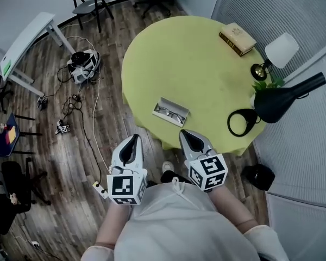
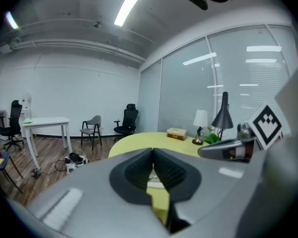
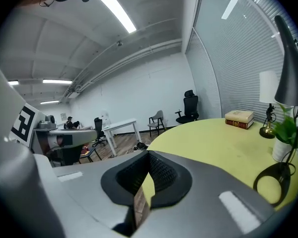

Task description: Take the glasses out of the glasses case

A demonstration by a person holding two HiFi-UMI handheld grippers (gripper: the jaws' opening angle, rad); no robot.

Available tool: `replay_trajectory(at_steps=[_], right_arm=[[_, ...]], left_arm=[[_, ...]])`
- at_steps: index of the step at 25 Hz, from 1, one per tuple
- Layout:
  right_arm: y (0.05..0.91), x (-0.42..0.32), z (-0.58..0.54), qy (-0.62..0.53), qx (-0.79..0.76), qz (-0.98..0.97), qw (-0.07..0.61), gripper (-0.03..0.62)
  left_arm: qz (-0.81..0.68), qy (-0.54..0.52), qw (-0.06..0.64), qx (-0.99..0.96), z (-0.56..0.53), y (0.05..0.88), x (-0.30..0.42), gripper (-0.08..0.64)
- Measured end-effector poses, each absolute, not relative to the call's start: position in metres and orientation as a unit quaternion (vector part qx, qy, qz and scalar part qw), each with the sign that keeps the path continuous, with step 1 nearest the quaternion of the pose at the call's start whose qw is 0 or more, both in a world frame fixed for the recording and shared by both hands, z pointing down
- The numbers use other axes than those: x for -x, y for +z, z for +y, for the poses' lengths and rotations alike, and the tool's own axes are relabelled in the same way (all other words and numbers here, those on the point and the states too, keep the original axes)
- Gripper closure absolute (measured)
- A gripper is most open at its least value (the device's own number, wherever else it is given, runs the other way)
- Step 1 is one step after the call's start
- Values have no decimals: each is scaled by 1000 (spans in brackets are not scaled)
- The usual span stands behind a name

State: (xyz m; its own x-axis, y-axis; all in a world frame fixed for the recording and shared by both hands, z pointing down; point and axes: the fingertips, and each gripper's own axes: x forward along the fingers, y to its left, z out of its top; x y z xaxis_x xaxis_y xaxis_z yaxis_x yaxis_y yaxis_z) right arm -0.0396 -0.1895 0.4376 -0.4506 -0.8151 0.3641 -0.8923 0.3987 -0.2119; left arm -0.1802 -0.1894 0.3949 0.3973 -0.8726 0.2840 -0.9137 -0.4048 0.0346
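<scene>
An open glasses case (image 1: 170,112) lies near the front edge of the round yellow table (image 1: 195,64), with the glasses inside it. Both grippers hover off the table's near edge, above the floor and short of the case. My left gripper (image 1: 133,139) is shut and empty, below and left of the case. My right gripper (image 1: 186,134) is also shut and empty, just below the case's right end. In the left gripper view the jaws (image 2: 152,155) meet, and a pale sliver of the case (image 2: 154,180) shows between them. The right gripper view shows its jaws (image 3: 148,157) closed over the table edge.
On the table's far right stand a book (image 1: 238,38), a small white-shaded lamp (image 1: 277,52), a potted plant (image 1: 268,84) and a black desk lamp (image 1: 282,99). A black bin (image 1: 259,175) sits on the floor at right. Cables (image 1: 79,99), a white desk (image 1: 27,42) and chairs (image 1: 92,1) lie left.
</scene>
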Motion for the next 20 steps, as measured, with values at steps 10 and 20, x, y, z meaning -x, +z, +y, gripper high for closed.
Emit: replay_trajectory(at_steps=[10, 20], right_arm=[[449, -16, -243, 215, -581, -780, 90, 594], [472, -32, -281, 262, -673, -685, 95, 592]], left_arm=[[-454, 137, 120, -872, -270, 415, 124, 554], [-255, 202, 74, -943, -333, 454, 83, 554]])
